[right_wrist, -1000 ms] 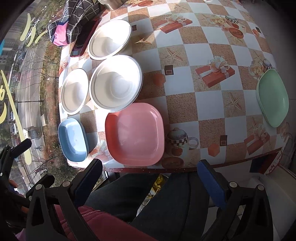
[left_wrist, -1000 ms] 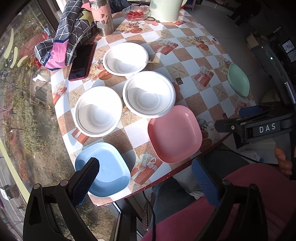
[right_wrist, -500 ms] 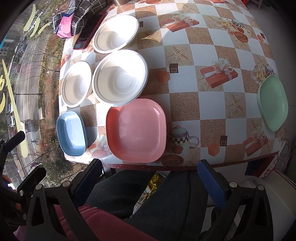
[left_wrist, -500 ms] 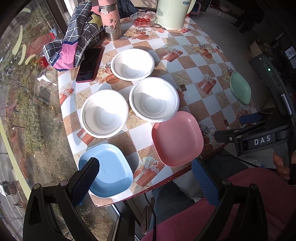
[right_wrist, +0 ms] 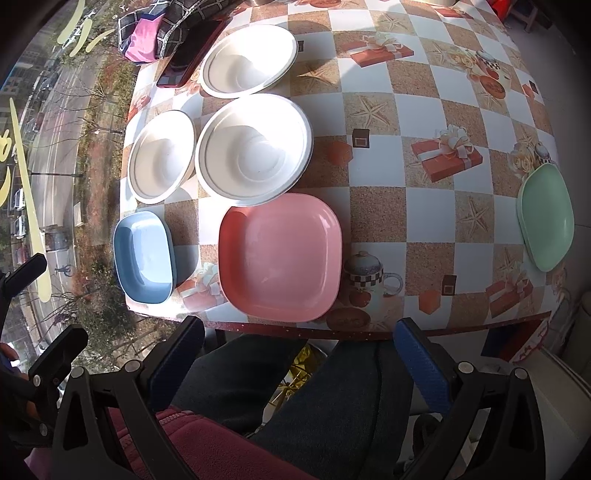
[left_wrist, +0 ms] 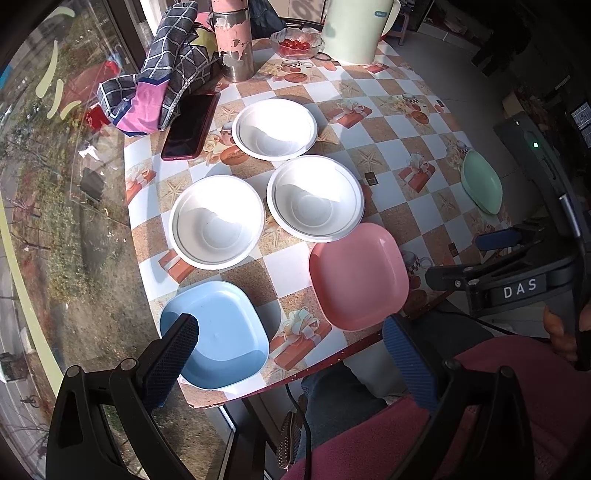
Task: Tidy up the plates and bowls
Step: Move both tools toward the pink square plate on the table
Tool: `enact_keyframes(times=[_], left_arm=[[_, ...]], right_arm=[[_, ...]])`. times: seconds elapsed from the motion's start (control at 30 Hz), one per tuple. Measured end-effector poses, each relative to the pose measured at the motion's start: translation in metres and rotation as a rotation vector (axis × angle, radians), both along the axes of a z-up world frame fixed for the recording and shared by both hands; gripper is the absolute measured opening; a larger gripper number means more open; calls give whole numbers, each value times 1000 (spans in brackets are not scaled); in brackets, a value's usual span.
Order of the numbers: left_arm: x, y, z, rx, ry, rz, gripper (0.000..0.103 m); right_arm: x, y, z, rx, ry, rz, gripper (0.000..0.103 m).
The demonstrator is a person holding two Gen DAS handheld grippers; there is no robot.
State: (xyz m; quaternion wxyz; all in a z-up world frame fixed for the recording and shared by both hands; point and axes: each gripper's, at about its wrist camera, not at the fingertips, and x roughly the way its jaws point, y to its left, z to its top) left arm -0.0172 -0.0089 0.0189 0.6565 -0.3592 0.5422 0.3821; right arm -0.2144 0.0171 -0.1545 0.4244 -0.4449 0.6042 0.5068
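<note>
Three white bowls sit on the checkered table [left_wrist: 388, 110]: a far one [left_wrist: 275, 129], a left one [left_wrist: 217, 221] and a middle one [left_wrist: 316, 197]. A pink plate [left_wrist: 358, 275] and a blue plate [left_wrist: 218, 334] lie at the near edge; a green plate [left_wrist: 481, 182] lies at the right edge. My left gripper [left_wrist: 291, 354] is open and empty, above the near edge by the blue plate. My right gripper [right_wrist: 299, 354] is open and empty, just off the near edge below the pink plate [right_wrist: 279, 256]. The right wrist view also shows the blue plate [right_wrist: 144, 256], green plate [right_wrist: 546, 216] and middle bowl [right_wrist: 253, 147].
At the table's far side lie a checked cloth [left_wrist: 166, 74], a dark red phone [left_wrist: 190, 125], a pink flask [left_wrist: 233, 38], a glass bowl of tomatoes [left_wrist: 295, 43] and a pale jug [left_wrist: 354, 29]. A window runs along the left. The person's legs are under the near edge.
Both grippers have drawn back and risen from the table, so more of it shows. Plates and bowls have not moved. Both grippers stay open.
</note>
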Motion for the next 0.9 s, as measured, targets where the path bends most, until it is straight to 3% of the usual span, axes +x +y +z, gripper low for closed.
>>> enact_keyframes(times=[0.9], left_arm=[[3,6,1,17,-29,32,101]], right_arm=[[6,-1,3,-24,-56,22,103]])
